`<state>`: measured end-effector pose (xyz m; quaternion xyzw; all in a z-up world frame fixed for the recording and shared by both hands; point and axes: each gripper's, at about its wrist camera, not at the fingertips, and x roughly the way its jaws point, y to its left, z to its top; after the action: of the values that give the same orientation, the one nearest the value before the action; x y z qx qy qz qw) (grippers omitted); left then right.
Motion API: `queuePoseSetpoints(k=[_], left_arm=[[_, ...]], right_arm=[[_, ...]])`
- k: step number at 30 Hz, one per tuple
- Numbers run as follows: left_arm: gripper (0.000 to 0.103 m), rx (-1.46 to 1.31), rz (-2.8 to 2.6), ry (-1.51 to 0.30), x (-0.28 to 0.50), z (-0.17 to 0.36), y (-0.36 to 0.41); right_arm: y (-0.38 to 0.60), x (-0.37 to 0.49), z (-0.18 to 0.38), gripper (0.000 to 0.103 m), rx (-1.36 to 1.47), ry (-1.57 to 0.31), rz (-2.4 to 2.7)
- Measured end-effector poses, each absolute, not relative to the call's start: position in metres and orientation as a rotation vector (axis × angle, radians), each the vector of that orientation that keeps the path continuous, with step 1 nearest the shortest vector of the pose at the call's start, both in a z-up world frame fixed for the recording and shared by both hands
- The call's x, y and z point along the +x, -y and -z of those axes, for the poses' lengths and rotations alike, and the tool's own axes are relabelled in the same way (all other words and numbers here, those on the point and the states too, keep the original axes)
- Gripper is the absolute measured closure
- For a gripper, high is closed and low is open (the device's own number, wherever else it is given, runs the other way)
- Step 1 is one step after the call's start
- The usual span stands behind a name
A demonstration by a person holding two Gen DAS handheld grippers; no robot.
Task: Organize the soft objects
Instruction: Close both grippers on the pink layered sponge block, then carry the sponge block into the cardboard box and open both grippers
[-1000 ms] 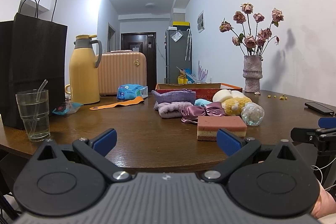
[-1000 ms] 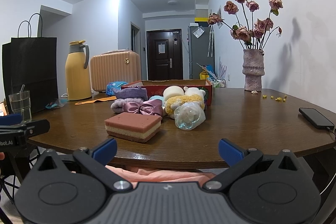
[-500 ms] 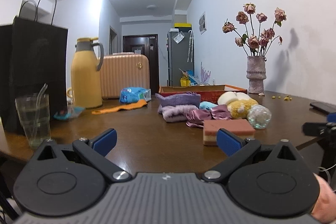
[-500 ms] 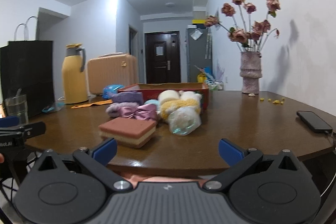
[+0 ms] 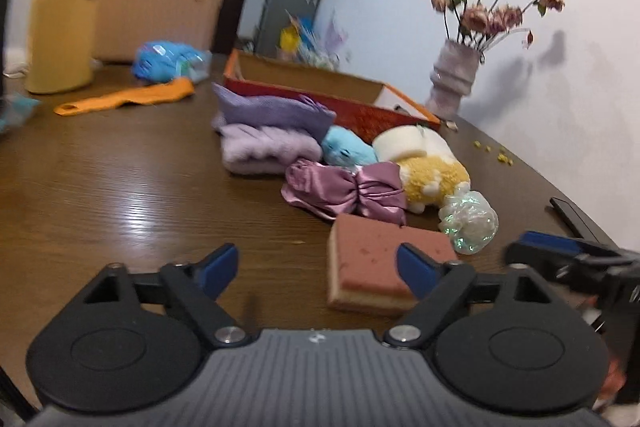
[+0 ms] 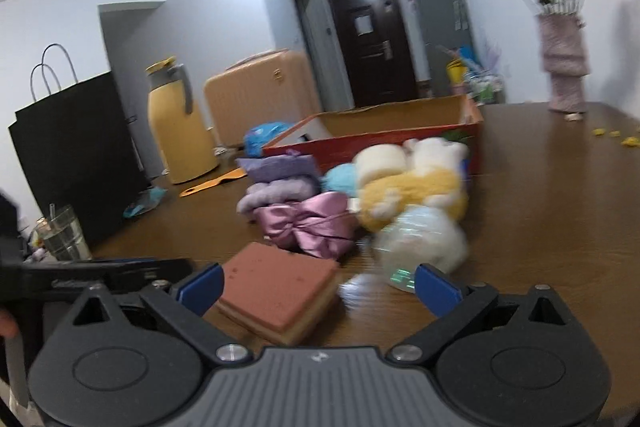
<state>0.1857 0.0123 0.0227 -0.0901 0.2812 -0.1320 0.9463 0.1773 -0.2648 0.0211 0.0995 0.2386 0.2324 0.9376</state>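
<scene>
Left gripper [image 5: 316, 269]: tilted down, empty jaws narrowing | right gripper [image 6: 318, 287]: tilted down, spread, empty

Box [image 5: 362, 111] red outside with a fine pattern, orange rim, tan inside. In front of it: lavender pouch [image 5: 276, 111], pale lilac fluffy cloth [image 5: 268, 149], sky-blue plush [image 5: 348, 149], cream and yellow plush [image 5: 432, 169], shiny mauve satin bow [image 5: 348, 189], iridescent clear ball [image 5: 468, 221], sponge [image 5: 372, 261] terracotta over a yellow layer. Left of the box: orange strip [image 5: 128, 99], mustard jug [image 5: 60, 15], peach suitcase [image 5: 156, 11]. Table [image 5: 100, 187] dark brown woodgrain.
</scene>
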Motion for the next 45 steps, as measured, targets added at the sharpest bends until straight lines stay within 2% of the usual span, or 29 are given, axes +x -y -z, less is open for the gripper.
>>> queuePoseSetpoints(k=[1, 3, 4, 5, 6, 7, 10, 17, 27, 35, 41, 45], left_arm=[[0.028, -0.185, 0.276, -0.585, 0.195, -0.021, -0.009], [0.042, -0.200, 0.290, -0.633, 0.213, -0.018, -0.006], [0.051, -0.214, 0.304, -0.658, 0.221, -0.015, -0.005], [0.055, -0.232, 0.321, -0.681, 0.227, -0.012, -0.005], [0.056, -0.254, 0.336, -0.688, 0.231, -0.011, -0.005], [0.058, -0.263, 0.340, -0.695, 0.233, -0.010, -0.006], [0.077, -0.279, 0.392, -0.720, 0.231, -0.014, -0.011], [0.079, -0.260, 0.392, -0.724, 0.232, -0.028, -0.016], [0.078, -0.260, 0.435, -0.608, 0.273, -0.084, -0.015], [0.079, -0.243, 0.377, -0.537, 0.386, -0.127, -0.013], [0.078, -0.296, 0.327, -0.690, 0.517, -0.124, -0.027], [0.078, -0.274, 0.279, -0.802, 0.590, -0.100, -0.034]], right_arm=[[0.259, 0.183, -0.018, 0.007, 0.201, -0.491, -0.486], [0.250, 0.199, -0.011, 0.035, 0.216, -0.536, -0.497], [0.250, 0.206, -0.008, 0.040, 0.241, -0.568, -0.510], [0.249, 0.213, -0.004, 0.051, 0.271, -0.597, -0.524], [0.250, 0.220, 0.001, 0.056, 0.304, -0.630, -0.534], [0.251, 0.225, 0.003, 0.056, 0.326, -0.643, -0.534], [0.256, 0.234, 0.007, 0.059, 0.386, -0.685, -0.573], [0.235, 0.242, -0.008, 0.066, 0.308, -0.685, -0.608], [0.243, 0.281, -0.065, 0.067, 0.285, -0.555, -0.604], [0.234, 0.392, -0.111, 0.067, 0.222, -0.502, -0.600], [0.222, 0.526, -0.114, 0.067, 0.271, -0.624, -0.586], [0.206, 0.619, -0.095, 0.068, 0.303, -0.753, -0.550]])
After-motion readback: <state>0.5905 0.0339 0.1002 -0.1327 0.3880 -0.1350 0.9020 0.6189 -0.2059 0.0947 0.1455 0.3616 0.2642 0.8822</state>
